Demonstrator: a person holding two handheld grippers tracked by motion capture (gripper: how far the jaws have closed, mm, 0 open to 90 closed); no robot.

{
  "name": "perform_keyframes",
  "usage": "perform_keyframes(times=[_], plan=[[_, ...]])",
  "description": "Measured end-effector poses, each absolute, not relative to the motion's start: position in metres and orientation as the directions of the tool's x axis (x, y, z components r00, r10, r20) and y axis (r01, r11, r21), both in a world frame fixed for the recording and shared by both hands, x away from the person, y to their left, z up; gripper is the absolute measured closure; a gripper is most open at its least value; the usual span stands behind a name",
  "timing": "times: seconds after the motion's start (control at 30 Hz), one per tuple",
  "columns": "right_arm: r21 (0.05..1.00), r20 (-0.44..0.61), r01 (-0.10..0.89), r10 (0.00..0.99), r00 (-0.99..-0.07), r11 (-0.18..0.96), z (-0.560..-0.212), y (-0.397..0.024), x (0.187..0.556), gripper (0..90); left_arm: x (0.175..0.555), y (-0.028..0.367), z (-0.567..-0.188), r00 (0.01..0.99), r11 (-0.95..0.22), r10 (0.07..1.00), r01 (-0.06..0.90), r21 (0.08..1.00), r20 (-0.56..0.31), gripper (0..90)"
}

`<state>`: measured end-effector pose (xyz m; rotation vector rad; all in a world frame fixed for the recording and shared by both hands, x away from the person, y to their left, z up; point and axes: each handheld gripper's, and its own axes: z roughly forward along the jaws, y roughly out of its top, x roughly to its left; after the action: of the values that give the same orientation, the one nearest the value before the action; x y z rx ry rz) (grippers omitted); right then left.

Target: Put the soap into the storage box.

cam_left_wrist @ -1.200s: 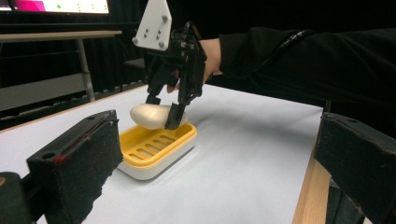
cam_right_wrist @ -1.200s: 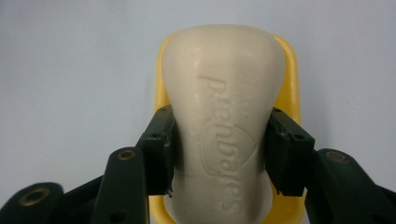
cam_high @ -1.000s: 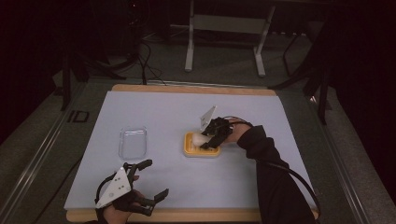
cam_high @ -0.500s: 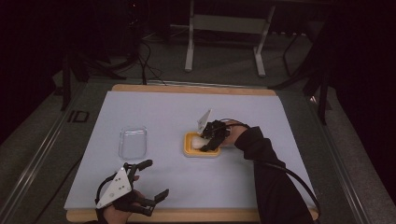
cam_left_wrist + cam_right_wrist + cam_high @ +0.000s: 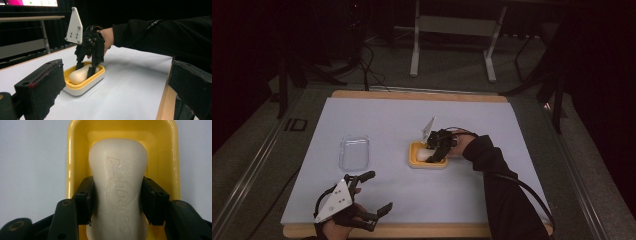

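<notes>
White soap [image 5: 119,192] lies lengthwise along yellow dish [image 5: 75,157], flat.

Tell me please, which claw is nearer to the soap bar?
Right. The right claw has its jaws on both sides of the soap bar in the yellow dish; the left claw is apart, near the table's front edge.

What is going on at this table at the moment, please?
A person works with two hand-held grippers. The right gripper is closed on a pale bar of soap lying in a yellow soap dish. The left gripper rests open near the table's front edge, beside a clear lid.
</notes>
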<state>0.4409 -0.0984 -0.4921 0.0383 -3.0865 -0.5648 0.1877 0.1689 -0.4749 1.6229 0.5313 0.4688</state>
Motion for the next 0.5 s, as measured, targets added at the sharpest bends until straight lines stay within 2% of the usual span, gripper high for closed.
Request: perform_keyframes(times=[0.27,0.4,0.5], plan=[[0.331,-0.004,-0.035,-0.035,-0.999,0.943,-0.486,-0.098,0.439,47.7,0.188,0.169,-0.475,0.809,-0.096,0.587,0.071,0.993,-0.001,1.2],[0.369,-0.001,-0.037,-0.039,-0.999,0.929,-0.476,-0.097,0.44,48.0,0.188,0.168,-0.475,0.81,-0.097,0.586,0.071,0.993,-0.001,1.2],[0.358,-0.011,-0.05,-0.05,-0.999,0.932,-0.469,-0.096,0.438,47.4,0.188,0.168,-0.475,0.81,-0.098,0.586,0.071,0.993,0.0,1.2]])
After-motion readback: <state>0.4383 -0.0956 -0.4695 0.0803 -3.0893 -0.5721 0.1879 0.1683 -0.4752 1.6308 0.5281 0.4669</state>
